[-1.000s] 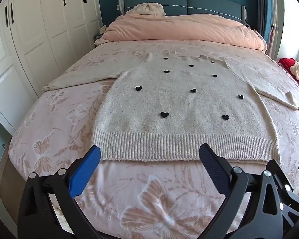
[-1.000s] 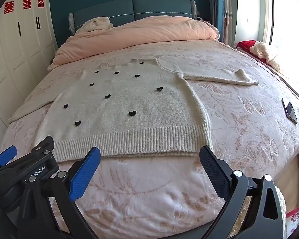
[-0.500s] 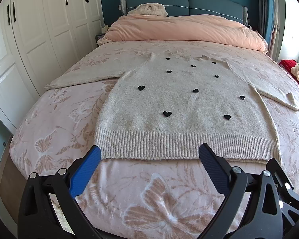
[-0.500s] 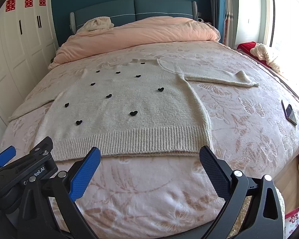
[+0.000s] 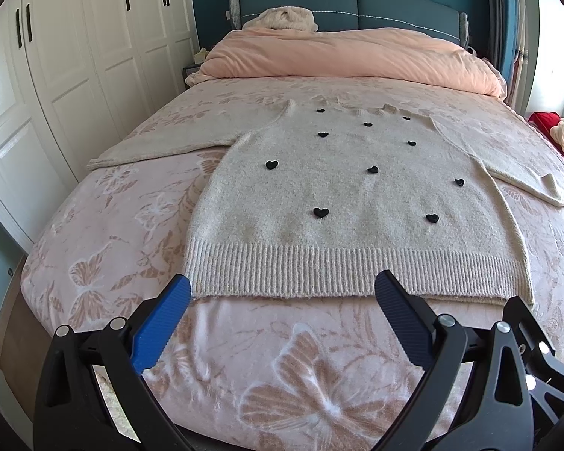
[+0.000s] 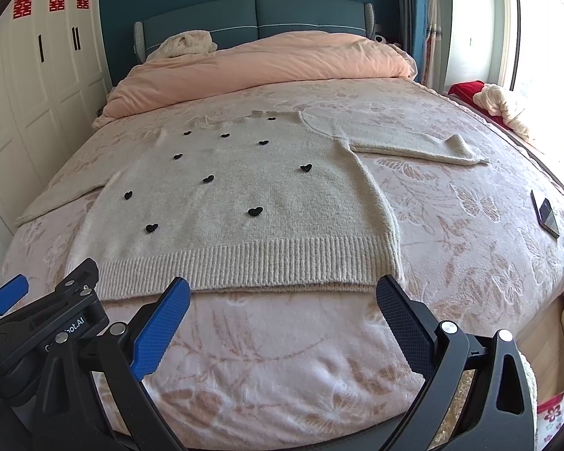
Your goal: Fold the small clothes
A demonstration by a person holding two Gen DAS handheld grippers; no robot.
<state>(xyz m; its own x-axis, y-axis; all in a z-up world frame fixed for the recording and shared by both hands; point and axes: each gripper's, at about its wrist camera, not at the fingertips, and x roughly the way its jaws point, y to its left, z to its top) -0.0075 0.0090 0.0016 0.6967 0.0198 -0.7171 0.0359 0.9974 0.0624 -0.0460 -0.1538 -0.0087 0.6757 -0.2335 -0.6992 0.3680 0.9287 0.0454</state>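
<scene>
Sweater (image 5: 349, 203) lies flat, unfolded, hem at the bed's (image 5: 112, 225) foot edge — no fold started; left hand-held gripper (image 5: 282, 300) and right hand-held gripper (image 6: 282, 300) both released, empty.

Both views are brightly lit by daylight. In the right wrist view the window (image 6: 545, 56) at the upper right is blown out to white glare, and the bed (image 6: 470, 173) is washed pale on that side. Shadows are soft and faint. Strong fisheye bending is seen at the edges, the wardrobe (image 5: 75, 75) is curved, and the corners are darkened. Focus is sharp throughout.
</scene>
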